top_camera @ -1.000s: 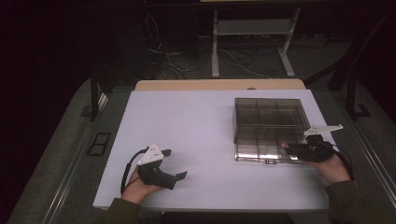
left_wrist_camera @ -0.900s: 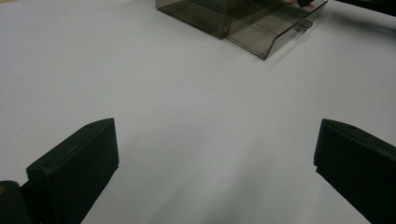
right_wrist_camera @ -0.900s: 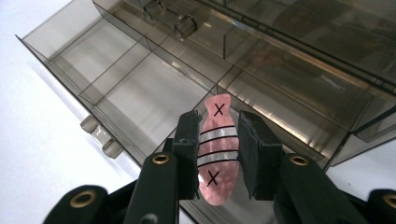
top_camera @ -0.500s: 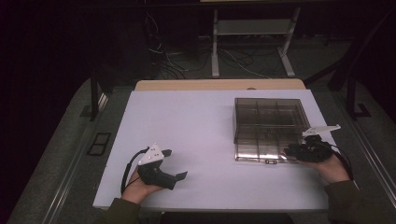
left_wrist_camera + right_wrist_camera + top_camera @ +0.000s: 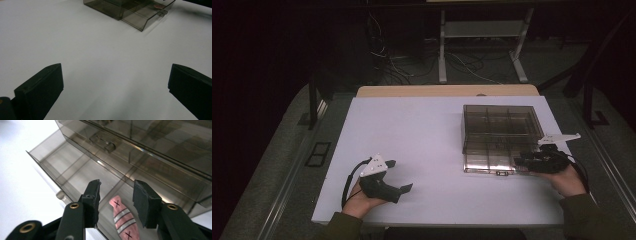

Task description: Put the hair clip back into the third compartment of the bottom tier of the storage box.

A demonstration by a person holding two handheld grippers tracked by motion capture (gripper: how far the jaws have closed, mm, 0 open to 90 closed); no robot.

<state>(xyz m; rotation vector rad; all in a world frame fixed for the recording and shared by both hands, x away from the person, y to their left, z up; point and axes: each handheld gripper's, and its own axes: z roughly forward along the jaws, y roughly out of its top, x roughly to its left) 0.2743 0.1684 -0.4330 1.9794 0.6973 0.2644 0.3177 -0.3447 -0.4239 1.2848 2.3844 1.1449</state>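
High view: left gripper [image 5: 399, 176] rests at 7 o'clock on the white surface [image 5: 422, 135], jaws spread, empty, likely parked clear of the work. At 4 o'clock the right gripper [image 5: 117, 195] hovers part-open over the smoky organiser box [image 5: 499, 135], jaws either side of a pink striped fish piece [image 5: 123, 218] lying in the open near tray, seemingly lined up on it.

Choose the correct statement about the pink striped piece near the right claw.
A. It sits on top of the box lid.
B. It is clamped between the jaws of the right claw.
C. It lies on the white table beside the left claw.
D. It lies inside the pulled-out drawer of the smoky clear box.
D: in the right gripper view the pink striped piece lies on the floor of the open drawer, below the right claw, whose jaws stand apart.
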